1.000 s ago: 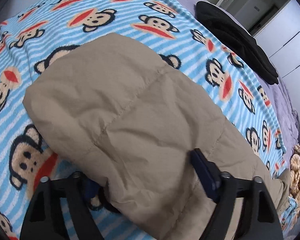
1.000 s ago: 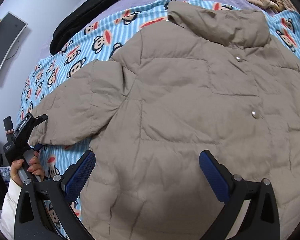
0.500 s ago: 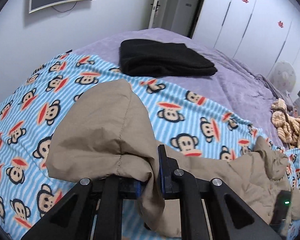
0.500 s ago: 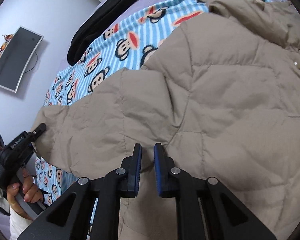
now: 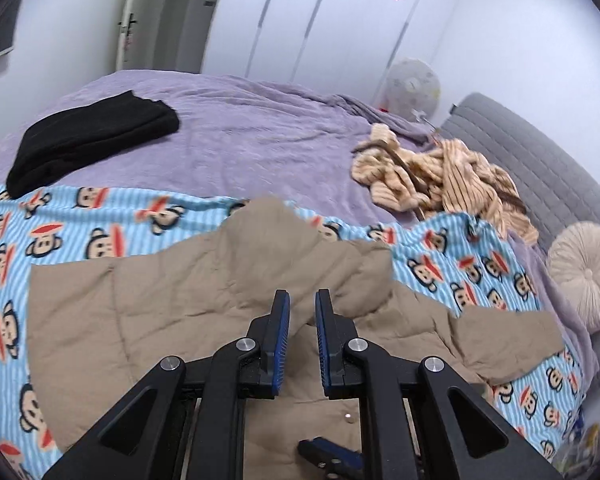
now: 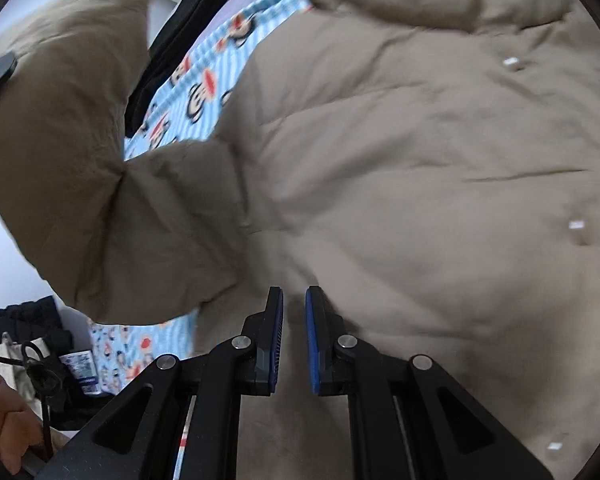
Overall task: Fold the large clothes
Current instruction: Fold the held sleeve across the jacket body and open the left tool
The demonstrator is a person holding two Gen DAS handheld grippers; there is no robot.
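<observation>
A tan puffer jacket (image 5: pixel 160 312) lies spread on a monkey-print blanket (image 5: pixel 100 216). Its snaps face up in the right wrist view, where the jacket body (image 6: pixel 420 200) fills most of the frame. One sleeve (image 6: pixel 80 152) is raised off the bed at the left and bends over toward the body. My left gripper (image 5: pixel 302 300) is shut on that sleeve's end, above the jacket. My right gripper (image 6: pixel 294 292) rests its tips on the jacket beside the armpit. Its jaws are closing to a narrow gap, and I see no fabric pinched between the pads.
A folded black garment (image 5: pixel 92 136) and a heap of striped beige clothing (image 5: pixel 440 176) lie on the purple bedspread (image 5: pixel 260 128). A round cushion (image 5: pixel 584 272) leans on the grey headboard (image 5: pixel 540 168). A hand (image 6: pixel 0 420) and dark clutter sit below the bed's edge.
My left gripper closed on the sleeve end, then lifted and swung it over the jacket. My right gripper went from wide open to nearly closed and sank onto the jacket near the armpit.
</observation>
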